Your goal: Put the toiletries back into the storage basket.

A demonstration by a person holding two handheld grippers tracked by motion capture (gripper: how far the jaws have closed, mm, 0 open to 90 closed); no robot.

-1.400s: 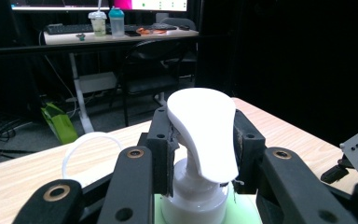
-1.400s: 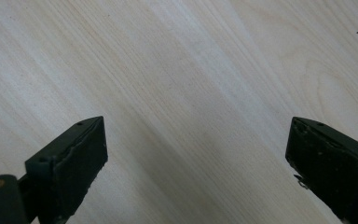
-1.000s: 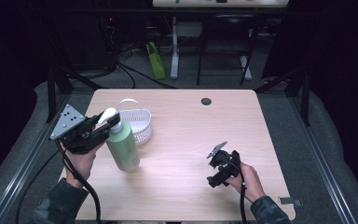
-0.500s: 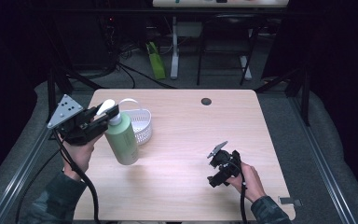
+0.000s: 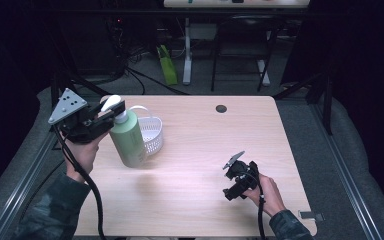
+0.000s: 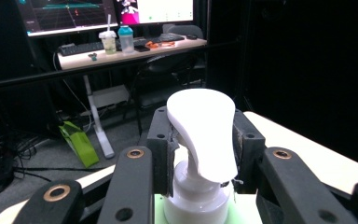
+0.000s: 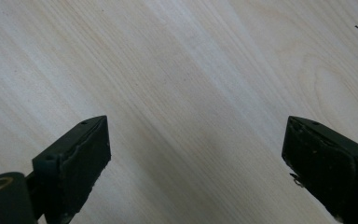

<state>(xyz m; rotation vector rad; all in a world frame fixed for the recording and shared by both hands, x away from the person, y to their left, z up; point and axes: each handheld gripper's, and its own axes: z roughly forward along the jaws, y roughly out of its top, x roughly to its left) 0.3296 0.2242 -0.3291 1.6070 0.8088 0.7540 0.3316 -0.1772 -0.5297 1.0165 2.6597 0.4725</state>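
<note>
Left gripper (image 5: pixel 111 109): at the left of the high view, black jaws pinching the white pump head of the pale green plastic pump bottle (image 5: pixel 128 140); its own view showed the pump head (image 6: pixel 204 133) clamped between both pads
Right gripper (image 5: pixel 236 176): at the lower right of the high view, jaws spread wide over bare light wooden table (image 7: pixel 177 84), holding nothing
Bottle place: left part of the high view, base on or just off the tabletop, just beside the white perforated plastic basket (image 5: pixel 149 134)
Bottle axis: long axis near upright, top tilted slightly toward the frame's left, pump end up, base down
Progress: the grasp was made; the bottle seemed mid-carry, judging by the tilt
Left to do: likely setting the bottle down or into the basket, then letting go; the goal spot could not be told
</note>
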